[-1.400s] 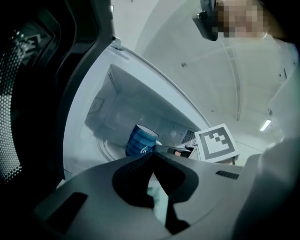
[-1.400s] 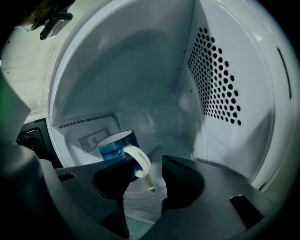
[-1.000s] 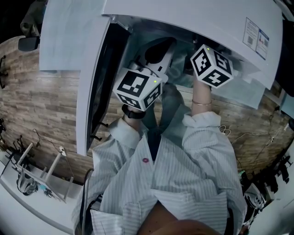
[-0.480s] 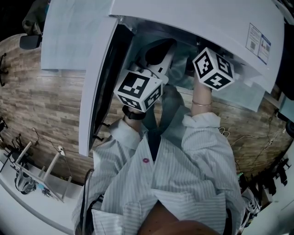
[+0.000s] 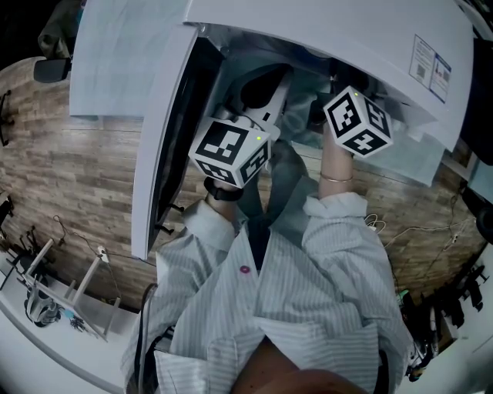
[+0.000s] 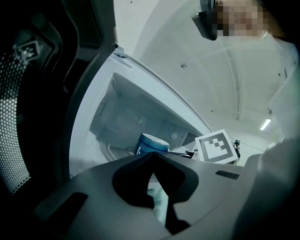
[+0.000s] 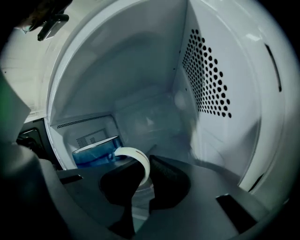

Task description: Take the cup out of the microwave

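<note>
Two grippers: the left gripper [image 5: 231, 150] and the right gripper [image 5: 356, 121] both reach toward 12 o'clock into the open microwave [image 5: 308, 23].
Door: the door [image 5: 158, 138] is swung fully open at 9 o'clock of the grippers.
Cup location: the blue cup [image 7: 93, 151] is inside the cavity, low and toward the back, at about 10 o'clock of the right gripper's jaws. It is not visible in the head view.
Right jaws: the right gripper [image 7: 143, 171] is pinched on the cup's white handle [image 7: 139, 164], with a pad on each side of the loop.
Left jaws: the left gripper [image 6: 153, 180] has its jaws pressed together with nothing between them. The cup [image 6: 152, 143] shows beyond them at 12 o'clock, untouched.
Cavity wall: the perforated wall [image 7: 206, 70] is at 2 o'clock of the right jaws and apart from them.
Change over the last second: in the head view the right gripper's marker cube has slid slightly toward 6 o'clock, back toward the person. The left gripper has barely moved.
Meaning for the task: the grasp looks complete and withdrawal appears to be starting. The cup has not yet cleared the opening.
Risk, as a judgement: a handle-only pinch lets the cup swing, so the pull-out calls for a level, slow path.
</note>
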The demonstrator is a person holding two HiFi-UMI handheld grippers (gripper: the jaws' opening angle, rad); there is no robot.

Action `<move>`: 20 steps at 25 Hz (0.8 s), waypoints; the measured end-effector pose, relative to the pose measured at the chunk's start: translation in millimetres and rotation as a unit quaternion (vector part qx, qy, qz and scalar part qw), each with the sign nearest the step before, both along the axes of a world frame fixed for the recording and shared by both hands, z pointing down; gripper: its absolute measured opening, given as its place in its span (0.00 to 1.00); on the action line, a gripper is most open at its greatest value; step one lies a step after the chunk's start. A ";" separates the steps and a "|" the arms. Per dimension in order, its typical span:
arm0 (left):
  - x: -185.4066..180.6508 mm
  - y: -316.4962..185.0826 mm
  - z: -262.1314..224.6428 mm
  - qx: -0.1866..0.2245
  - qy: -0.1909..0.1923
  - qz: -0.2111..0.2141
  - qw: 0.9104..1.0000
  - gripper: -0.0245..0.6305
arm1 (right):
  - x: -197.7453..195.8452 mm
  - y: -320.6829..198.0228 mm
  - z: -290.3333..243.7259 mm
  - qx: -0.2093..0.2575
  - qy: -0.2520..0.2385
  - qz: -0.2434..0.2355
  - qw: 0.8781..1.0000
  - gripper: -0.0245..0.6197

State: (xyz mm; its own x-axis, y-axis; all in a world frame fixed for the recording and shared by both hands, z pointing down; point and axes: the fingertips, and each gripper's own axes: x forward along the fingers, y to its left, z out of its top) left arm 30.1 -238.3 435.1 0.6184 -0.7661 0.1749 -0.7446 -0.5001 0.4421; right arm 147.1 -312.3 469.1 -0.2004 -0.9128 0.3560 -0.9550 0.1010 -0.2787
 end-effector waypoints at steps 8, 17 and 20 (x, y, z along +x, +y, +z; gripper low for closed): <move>-3.7 10.0 -4.7 0.004 -0.002 -0.010 1.000 0.05 | -6.2 15.1 3.1 -0.010 -0.028 -0.007 1.000 0.13; -13.1 24.2 -11.8 0.007 -0.007 -0.031 0.999 0.05 | -15.6 34.9 -0.9 -0.013 -0.046 -0.030 0.998 0.13; -12.0 29.8 -12.6 0.006 -0.011 -0.038 0.999 0.05 | -18.1 43.5 -0.7 -0.016 -0.048 -0.043 0.998 0.13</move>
